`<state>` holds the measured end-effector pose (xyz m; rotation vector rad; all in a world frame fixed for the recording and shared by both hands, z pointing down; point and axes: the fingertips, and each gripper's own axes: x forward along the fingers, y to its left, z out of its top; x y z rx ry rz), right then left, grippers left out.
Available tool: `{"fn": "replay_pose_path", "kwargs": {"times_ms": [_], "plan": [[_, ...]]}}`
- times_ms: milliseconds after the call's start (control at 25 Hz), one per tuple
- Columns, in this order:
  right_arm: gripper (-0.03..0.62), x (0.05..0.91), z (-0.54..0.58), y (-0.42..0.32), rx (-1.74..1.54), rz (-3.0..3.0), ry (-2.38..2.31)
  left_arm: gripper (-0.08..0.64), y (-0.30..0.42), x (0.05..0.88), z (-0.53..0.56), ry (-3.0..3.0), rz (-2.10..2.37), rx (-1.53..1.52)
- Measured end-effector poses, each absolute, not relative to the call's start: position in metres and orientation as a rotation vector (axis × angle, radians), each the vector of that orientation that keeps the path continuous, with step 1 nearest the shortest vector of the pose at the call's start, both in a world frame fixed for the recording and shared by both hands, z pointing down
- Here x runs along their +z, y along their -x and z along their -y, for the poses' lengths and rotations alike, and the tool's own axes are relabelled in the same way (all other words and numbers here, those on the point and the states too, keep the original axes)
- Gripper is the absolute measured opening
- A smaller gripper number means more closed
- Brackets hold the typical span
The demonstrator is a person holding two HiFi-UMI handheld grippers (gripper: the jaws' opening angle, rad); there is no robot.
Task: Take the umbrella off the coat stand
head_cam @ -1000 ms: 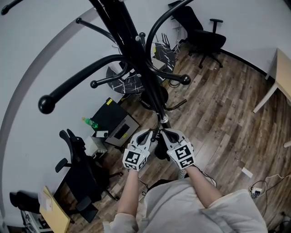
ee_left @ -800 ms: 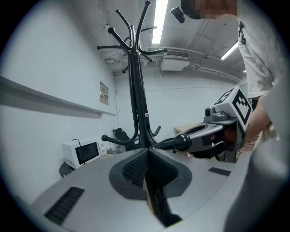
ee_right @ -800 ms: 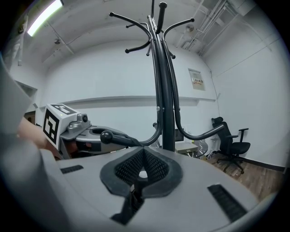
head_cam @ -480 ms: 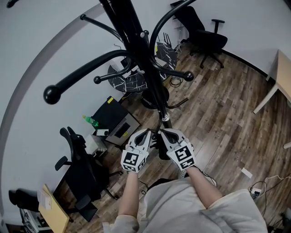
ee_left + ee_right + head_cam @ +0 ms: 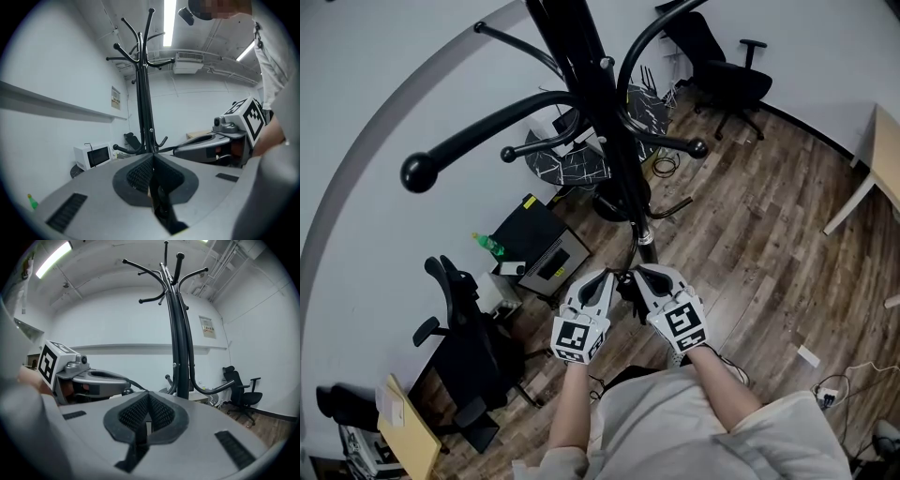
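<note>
- Clearly, left gripper [image 5: 614,276] and right gripper [image 5: 639,273] both pinch the umbrella [image 5: 629,295], jaws shut.
- I fear a snag on the coat stand [image 5: 487,141] above them pulls it free.

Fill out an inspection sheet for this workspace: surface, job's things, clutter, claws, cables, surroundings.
Surface: wood-plank floor; no worktop in use.
Job's things: black coat stand upright; umbrella alongside its pole, lower end at the claws.
Clutter: green bottle, microwave, round patterned table.
Claws: left claw and right claw side by side, both shut on the umbrella.
Cables: cable coil by the stand's base; power strip with a white lead on the floor.
Surroundings: white walls; office chair beyond the stand, another by the wall; desk.
</note>
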<state>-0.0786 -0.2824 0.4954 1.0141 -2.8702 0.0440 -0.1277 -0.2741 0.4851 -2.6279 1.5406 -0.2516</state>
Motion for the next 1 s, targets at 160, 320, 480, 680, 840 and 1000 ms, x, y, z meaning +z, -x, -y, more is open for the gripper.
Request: {"fn": "replay_pose_path", "kwargs": {"times_ms": [160,320,480,680,840,1000], "plan": [[0.009,0.491,0.278,0.077,-0.003,2.873,-1.018,0.023,0.126,0.480,0.266,2.623,-1.543,-0.250],[0.009,0.491,0.271,0.078,-0.048,2.868,-1.006,0.023,0.126,0.479,0.256,2.623,-1.551,-0.247],[0.008,0.493,0.270,0.075,-0.031,2.868,-1.010,0.023,0.121,0.481,0.252,2.617,-1.515,-0.263],[0.009,0.497,0.269,0.066,-0.011,2.857,-1.033,0.023,0.110,0.484,0.250,2.637,-1.495,-0.261],[0.009,0.496,0.267,0.058,-0.014,2.853,-1.045,0.023,0.102,0.487,0.243,2.649,-1.496,-0.241],[0.009,0.500,0.268,0.043,0.001,2.841,-1.067,0.023,0.085,0.494,0.239,2.673,-1.500,-0.231]]}}
